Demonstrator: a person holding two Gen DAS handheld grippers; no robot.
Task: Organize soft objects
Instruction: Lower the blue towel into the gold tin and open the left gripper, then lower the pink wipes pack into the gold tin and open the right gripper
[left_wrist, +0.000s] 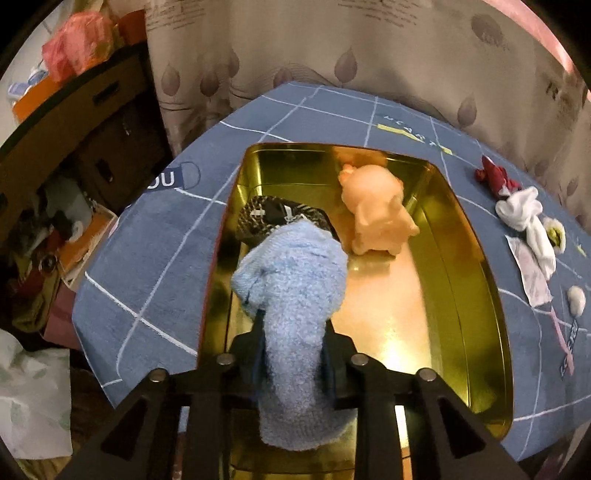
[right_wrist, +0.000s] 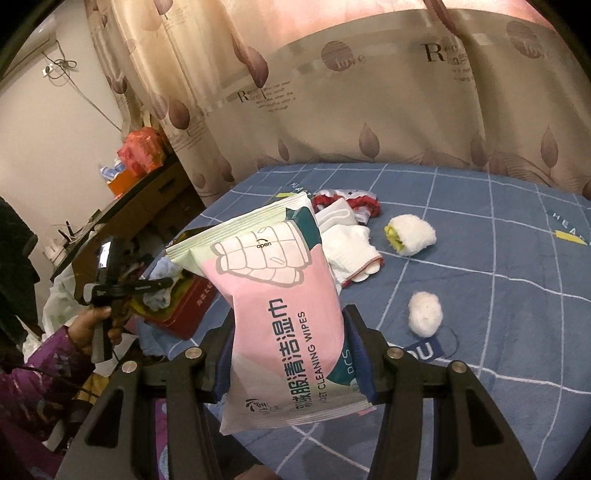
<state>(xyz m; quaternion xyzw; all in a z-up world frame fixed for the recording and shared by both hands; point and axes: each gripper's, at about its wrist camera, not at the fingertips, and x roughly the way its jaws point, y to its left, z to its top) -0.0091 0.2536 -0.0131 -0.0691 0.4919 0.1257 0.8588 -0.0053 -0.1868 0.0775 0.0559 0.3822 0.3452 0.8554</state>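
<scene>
My left gripper (left_wrist: 293, 325) is shut on a fluffy light blue sock (left_wrist: 295, 280) and holds it over the near left part of a gold metal tin (left_wrist: 476, 288). In the tin lie a peach pig toy (left_wrist: 376, 210) and a dark patterned cloth (left_wrist: 273, 218). My right gripper (right_wrist: 291, 325) is shut on a pink and white pack of cleaning wipes (right_wrist: 280, 295), held above the blue bed cover (right_wrist: 498, 295). The left gripper (right_wrist: 147, 286) with the blue sock also shows at the left of the right wrist view, over the red-sided tin (right_wrist: 188, 310).
On the cover lie white socks (right_wrist: 351, 251), a red and white cloth (right_wrist: 354, 201), a white and yellow roll (right_wrist: 410, 234) and a cotton ball (right_wrist: 424, 314). Curtains (right_wrist: 369, 92) hang behind. A cluttered brown cabinet (left_wrist: 74, 122) stands left of the bed.
</scene>
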